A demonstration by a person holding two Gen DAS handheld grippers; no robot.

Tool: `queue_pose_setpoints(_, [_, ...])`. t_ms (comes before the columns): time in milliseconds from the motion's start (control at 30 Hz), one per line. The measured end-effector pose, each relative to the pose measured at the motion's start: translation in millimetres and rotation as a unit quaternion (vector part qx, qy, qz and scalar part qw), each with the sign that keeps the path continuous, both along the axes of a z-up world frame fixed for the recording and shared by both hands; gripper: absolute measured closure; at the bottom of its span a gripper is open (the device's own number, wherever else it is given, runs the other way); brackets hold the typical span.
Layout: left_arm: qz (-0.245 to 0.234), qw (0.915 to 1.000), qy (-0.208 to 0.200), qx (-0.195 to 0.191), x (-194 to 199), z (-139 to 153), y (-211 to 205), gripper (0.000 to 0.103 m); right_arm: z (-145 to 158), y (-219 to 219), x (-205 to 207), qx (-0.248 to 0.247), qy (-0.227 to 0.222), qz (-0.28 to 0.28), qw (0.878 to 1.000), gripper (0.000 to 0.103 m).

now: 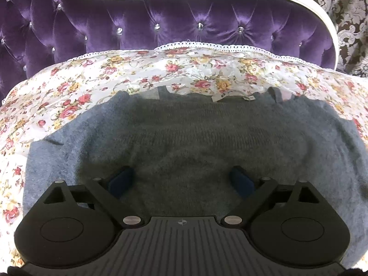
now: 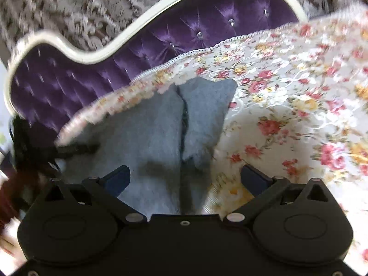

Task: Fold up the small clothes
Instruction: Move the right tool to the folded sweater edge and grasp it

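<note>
Purple tufted headboard (image 1: 184,23) behind bed; floral bedspread (image 1: 92,87) under grey sweater (image 1: 184,133), spread near headboard edge of bed, collar toward headboard. Left tool (image 1: 181,181) released, fingers wide, low over sweater middle, grasping nothing. Right tool (image 2: 186,179) released too, over sweater edge (image 2: 161,126) beside bare bedspread (image 2: 287,115); view blurred. Risk: fuzzy knit may bunch or drag if pinched off-edge; pinch may catch bedspread beneath, lifting both. White neck label (image 1: 232,97) visible, writing too small to read.
</note>
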State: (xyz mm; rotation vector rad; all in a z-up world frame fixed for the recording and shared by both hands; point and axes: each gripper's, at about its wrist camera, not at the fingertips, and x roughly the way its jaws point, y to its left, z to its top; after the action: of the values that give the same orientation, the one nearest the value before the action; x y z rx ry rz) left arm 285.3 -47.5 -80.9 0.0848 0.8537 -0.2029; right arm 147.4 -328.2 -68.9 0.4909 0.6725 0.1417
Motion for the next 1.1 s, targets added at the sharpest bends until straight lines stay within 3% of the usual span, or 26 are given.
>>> queue_pose_setpoints(167, [-0.001,1.0000,0.003,0.001,2,-1,-2,0.006,-8,-17,25,0.115,-0.002,0.027,0.993,0.000])
queue_pose_setpoints(233, [0.000,1.0000,0.001,0.002,2,-1,-3,0.005,-10,-17,36,0.136,-0.003,0.040,0.990,0.000])
queue_pose_setpoints(367, [-0.001,1.0000,0.003,0.001,2,-1,-2,0.005,-10,-9,59,0.151,0.005,0.078,0.985,0.000])
queue_pose_setpoints(633, [-0.002,1.0000,0.001,0.000,3,-1,-2,0.004,-8,2,87,0.166,0.014,0.102,0.981,0.000])
queue_pose_setpoints(900, [-0.005,0.9999,0.010,-0.007,9,2,-2,0.004,-9,0,84,0.166,0.014,0.113,0.979,0.002])
queue_pose_setpoints(967, [-0.004,0.9997,0.019,-0.012,13,6,-1,0.005,-6,5,84,0.141,0.024,0.110,0.984,0.015])
queue_pose_setpoints(1033, [-0.001,0.9996,0.023,-0.014,14,11,-1,0.011,-4,9,85,0.117,0.041,0.104,0.987,0.049])
queue_pose_setpoints(1100, [-0.001,0.9996,0.022,-0.017,6,17,0,0.016,-5,9,84,0.102,0.058,0.096,0.988,0.063])
